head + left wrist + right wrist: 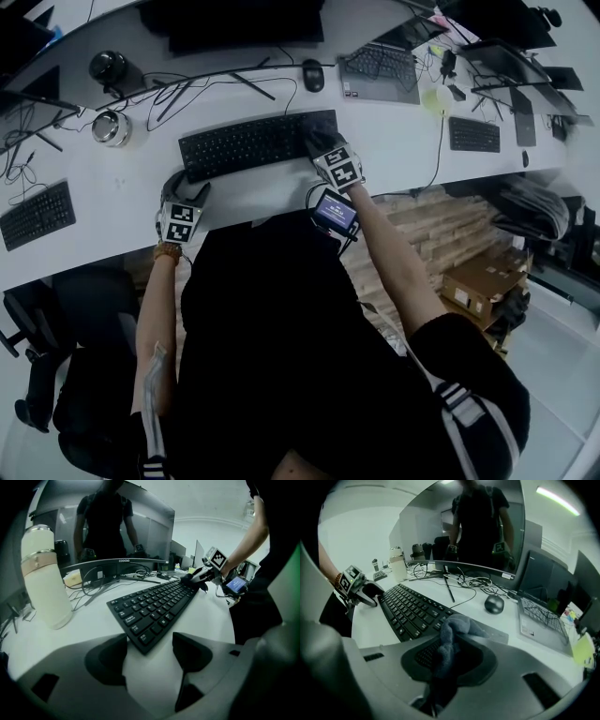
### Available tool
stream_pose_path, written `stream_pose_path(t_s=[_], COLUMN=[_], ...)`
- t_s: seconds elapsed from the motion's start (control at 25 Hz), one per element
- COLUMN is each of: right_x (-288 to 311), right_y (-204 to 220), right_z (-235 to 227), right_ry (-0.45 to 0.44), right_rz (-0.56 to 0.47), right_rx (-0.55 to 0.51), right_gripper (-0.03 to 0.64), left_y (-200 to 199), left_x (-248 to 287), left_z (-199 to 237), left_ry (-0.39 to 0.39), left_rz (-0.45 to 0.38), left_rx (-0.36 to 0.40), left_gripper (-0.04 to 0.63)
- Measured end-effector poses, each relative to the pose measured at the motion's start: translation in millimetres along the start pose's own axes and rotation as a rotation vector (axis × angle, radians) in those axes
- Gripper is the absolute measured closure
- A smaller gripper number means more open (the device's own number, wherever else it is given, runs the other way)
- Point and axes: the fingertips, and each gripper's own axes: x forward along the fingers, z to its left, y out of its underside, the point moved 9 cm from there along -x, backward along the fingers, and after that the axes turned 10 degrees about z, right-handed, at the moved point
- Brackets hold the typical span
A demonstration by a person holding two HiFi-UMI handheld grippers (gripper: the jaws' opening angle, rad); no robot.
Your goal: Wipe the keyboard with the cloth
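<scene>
The keyboard [258, 142] is black and flat, lying lengthwise on the white table [394, 141] near its front edge. The dark, bunched cloth [451, 639] sits on the keyboard's right end, pinched in my right gripper [326, 152], whose jaws are nearly closed on it. Cables and a mouse [313, 75] lie behind the keyboard, with bare table to its right. My left gripper [150, 651] is spread wide and empty, angled down at the keyboard's left corner.
</scene>
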Motion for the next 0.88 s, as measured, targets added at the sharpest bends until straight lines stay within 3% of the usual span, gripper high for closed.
stream_pose_path(t_s=[0.56,0.88], right_x=[5.5,11.8], right_y=[-9.9,-19.0], right_z=[9.3,25.1], right_ry=[-0.08,-0.172], right_rz=[0.006,0.001], right_rx=[-0.141,-0.235], right_gripper=[0.548,0.548], left_y=[0.1,0.5], left_x=[0.3,0.5], left_z=[1.2,0.9], left_ry=[-0.004,-0.003], left_rz=[-0.001,-0.001], left_rx=[0.002,0.0], left_gripper=[0.293,0.293])
